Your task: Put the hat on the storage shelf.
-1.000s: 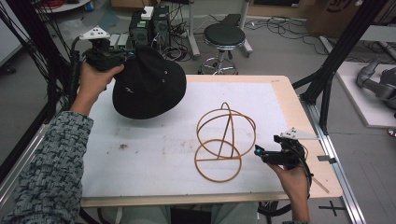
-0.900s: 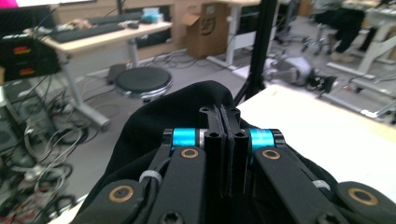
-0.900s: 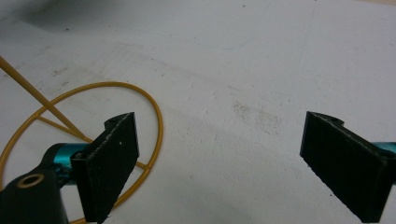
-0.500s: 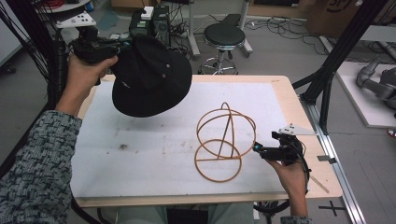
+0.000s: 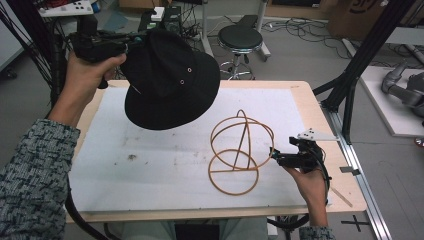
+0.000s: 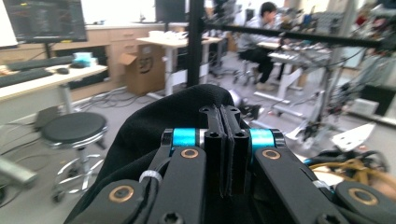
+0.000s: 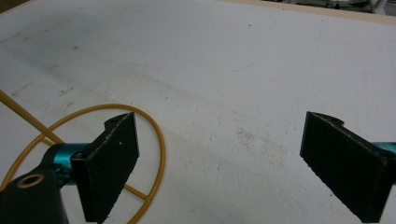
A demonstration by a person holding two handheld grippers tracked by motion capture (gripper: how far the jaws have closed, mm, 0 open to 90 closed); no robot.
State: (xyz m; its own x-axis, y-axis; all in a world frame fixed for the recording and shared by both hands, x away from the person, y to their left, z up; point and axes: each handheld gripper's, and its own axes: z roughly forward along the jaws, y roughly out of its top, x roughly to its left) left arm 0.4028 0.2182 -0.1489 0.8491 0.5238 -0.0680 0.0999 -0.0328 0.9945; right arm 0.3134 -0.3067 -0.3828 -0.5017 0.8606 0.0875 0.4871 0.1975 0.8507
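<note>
One table (image 5: 300, 100) with a white sheet over it takes up the middle of the room. Above its far left part hangs a black hat (image 5: 170, 82), lifted clear of the surface, its brim clamped tight in the left gripper (image 5: 131, 44), whose jaws are pressed together on the fabric. On the sheet stands a yellow wire hat stand (image 5: 240, 150), well apart from the hat. Just beside its base ring, the right gripper (image 5: 274, 156) rests low, jaws spread wide with nothing between them.
</note>
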